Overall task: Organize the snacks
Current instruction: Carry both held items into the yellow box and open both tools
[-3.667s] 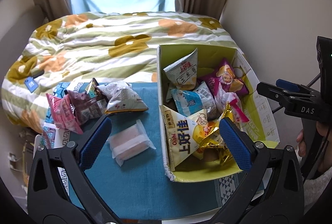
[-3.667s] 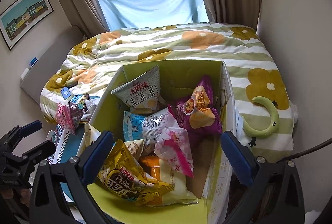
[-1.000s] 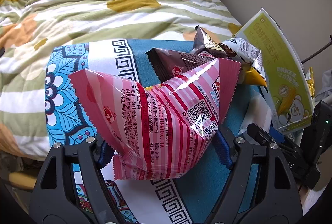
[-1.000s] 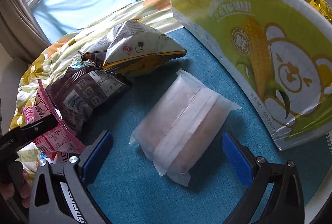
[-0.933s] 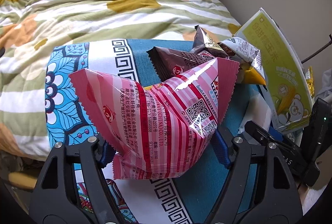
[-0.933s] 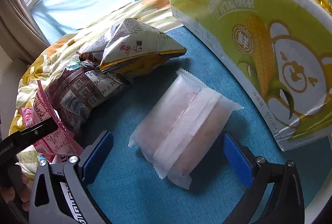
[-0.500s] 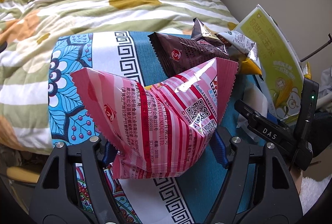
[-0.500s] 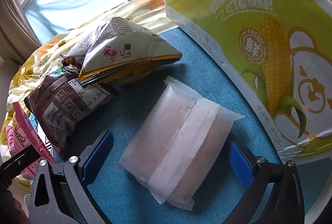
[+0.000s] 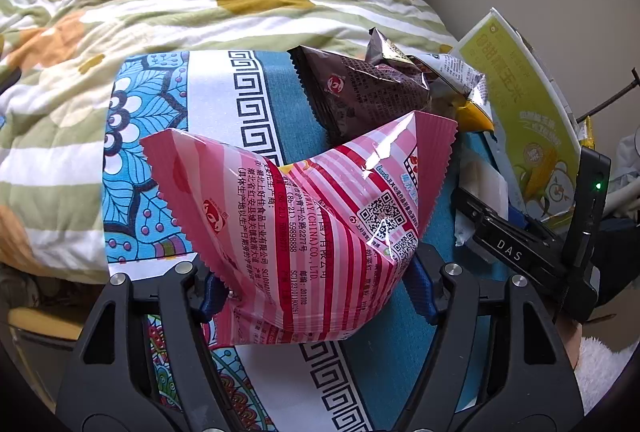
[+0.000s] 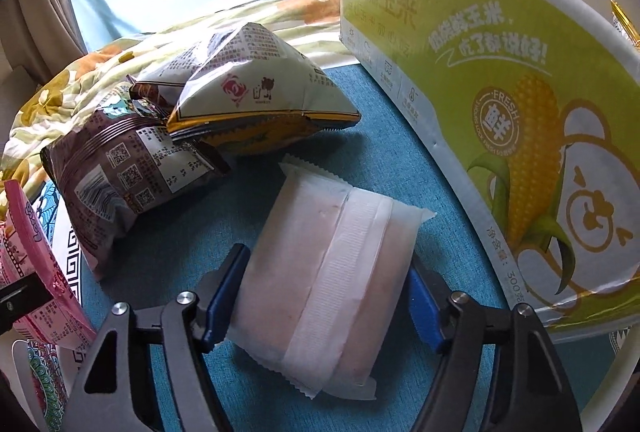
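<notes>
Already both grippers are loaded: the left gripper (image 9: 316, 290) pinches the pink striped bag (image 9: 304, 228) above the cloth-covered desk (image 10: 192, 232), while the right gripper (image 10: 324, 302), jaws just closing, clamps the white wrapped pastry (image 10: 332, 272). Two bags remain beside the green corn box (image 10: 500, 103).

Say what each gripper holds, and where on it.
Left gripper: pink striped bag, pinched across its lower end. Right gripper, just closed: translucent white packet, squeezed across its long sides.
</notes>
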### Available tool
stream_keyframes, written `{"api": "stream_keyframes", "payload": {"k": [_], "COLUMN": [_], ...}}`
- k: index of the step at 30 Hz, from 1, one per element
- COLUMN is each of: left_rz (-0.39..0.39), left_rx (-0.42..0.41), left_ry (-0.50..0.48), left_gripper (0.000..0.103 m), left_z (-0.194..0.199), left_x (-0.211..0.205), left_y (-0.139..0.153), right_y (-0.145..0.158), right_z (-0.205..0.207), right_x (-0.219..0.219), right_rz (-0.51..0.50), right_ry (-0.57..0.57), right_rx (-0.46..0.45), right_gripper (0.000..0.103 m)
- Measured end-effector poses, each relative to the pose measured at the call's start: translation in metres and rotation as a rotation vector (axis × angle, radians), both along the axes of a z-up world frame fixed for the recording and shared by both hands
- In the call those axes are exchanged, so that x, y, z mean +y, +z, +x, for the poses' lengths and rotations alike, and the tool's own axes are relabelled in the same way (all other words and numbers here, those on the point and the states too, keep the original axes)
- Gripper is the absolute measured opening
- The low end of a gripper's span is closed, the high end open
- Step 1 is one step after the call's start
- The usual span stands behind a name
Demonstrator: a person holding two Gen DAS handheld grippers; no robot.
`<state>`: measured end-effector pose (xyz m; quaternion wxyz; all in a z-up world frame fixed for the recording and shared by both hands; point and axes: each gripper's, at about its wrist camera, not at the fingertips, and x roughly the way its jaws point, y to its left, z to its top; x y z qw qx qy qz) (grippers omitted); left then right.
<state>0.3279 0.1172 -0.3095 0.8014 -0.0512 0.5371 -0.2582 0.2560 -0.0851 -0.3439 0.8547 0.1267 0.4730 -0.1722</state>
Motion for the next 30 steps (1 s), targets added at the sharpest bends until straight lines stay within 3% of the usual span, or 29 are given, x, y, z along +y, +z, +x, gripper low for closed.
{"api": "stream_keyframes", "payload": {"k": [6,12,22,30], "left_rz": [-0.002,-0.023,-0.090,-0.094], "left_rx": [-0.020,-0.057,-0.154,-0.264], "left_ry": [0.008,0.036,0.057,0.094], "left_gripper": [0.069,0.069,0.069,0.069], "left_z": [-0.011,-0.032,-0.059,-0.079], "left_x": [0.004,0.007,-0.014,-0.074], "left_y": [0.013,0.043,0.136,0.198], "right_y": [0.010,0.041,0.137,0.200], "right_z": [-0.015,-0.034,-0.065,-0.084], "right_x": [0.004,0.010,0.004,-0.037], "right_rz": [0.019,0.020,0.019,0.033], "right_ry": [0.020,0.055,0.134,0.209], "right_rx": [-0.024,-0.081,-0.192,-0.292], "right_gripper": [0.067,0.067,0.067,0.067]}}
